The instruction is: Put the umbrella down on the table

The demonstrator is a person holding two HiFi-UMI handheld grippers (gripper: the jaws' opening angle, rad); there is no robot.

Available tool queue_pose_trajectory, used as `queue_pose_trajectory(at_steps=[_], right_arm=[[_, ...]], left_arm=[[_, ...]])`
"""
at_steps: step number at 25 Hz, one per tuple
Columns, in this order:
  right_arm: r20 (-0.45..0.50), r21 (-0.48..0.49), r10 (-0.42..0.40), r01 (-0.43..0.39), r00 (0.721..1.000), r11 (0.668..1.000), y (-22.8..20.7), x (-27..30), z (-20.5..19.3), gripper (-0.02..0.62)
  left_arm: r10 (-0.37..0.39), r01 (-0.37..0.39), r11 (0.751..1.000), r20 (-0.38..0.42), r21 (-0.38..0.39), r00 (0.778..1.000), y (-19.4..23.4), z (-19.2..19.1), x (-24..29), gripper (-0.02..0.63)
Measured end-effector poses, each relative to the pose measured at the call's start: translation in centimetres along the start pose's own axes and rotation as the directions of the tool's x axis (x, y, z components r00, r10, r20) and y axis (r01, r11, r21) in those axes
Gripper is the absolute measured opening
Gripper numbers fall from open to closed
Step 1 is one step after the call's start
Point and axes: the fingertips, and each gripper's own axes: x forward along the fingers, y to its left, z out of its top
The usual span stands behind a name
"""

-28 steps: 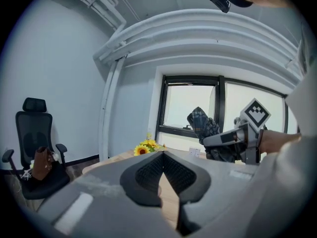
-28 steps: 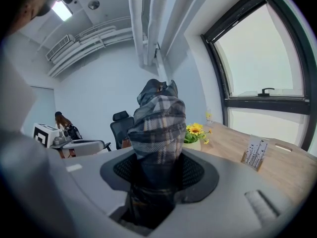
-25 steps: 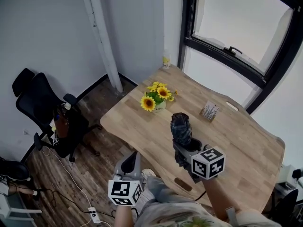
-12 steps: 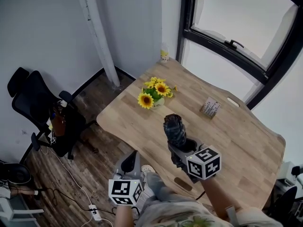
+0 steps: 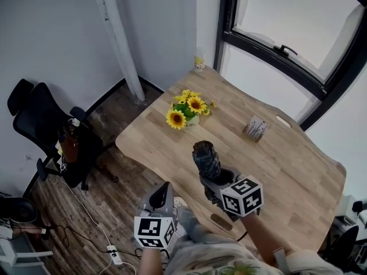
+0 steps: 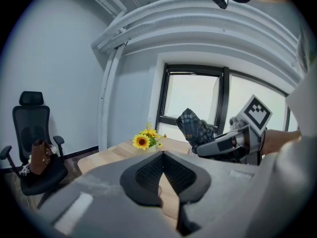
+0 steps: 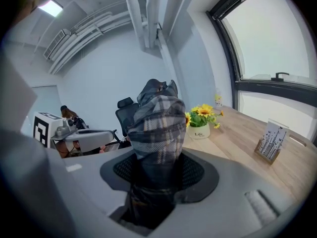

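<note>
A folded dark plaid umbrella point(image 5: 206, 158) sticks up and forward out of my right gripper point(image 5: 213, 178), which is shut on its lower end above the near edge of the wooden table point(image 5: 298, 176). In the right gripper view the umbrella point(image 7: 158, 123) fills the space between the pads and hides the tips of my right gripper point(image 7: 157, 170). My left gripper point(image 5: 162, 190) hangs left of it, off the table's edge over the floor. Its jaws meet at the tips in the left gripper view point(image 6: 162, 155) and hold nothing. From there the umbrella point(image 6: 194, 125) shows to the right.
A pot of sunflowers point(image 5: 184, 109) stands near the table's far left edge, a small card holder point(image 5: 256, 128) further right, and a little bottle point(image 5: 199, 63) at the far corner. A black office chair point(image 5: 40, 125) and a white pillar point(image 5: 117, 39) are on the left.
My right gripper has sunk a little toward the table with the umbrella and drifted left. The left gripper has also dropped slightly. Both grips are unchanged.
</note>
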Motion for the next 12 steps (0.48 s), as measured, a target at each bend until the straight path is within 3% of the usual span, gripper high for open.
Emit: queue_pose_trajectory(at_steps=[12], right_arm=[[-0.054, -0.005, 0.024, -0.024, 0.998, 1.000, 0.5, 1.8, -1.6, 0.199]], left_arm=[[0.009, -0.010, 1.000, -0.022, -0.005, 1.000, 0.3, -0.9, -0.1, 0.005]])
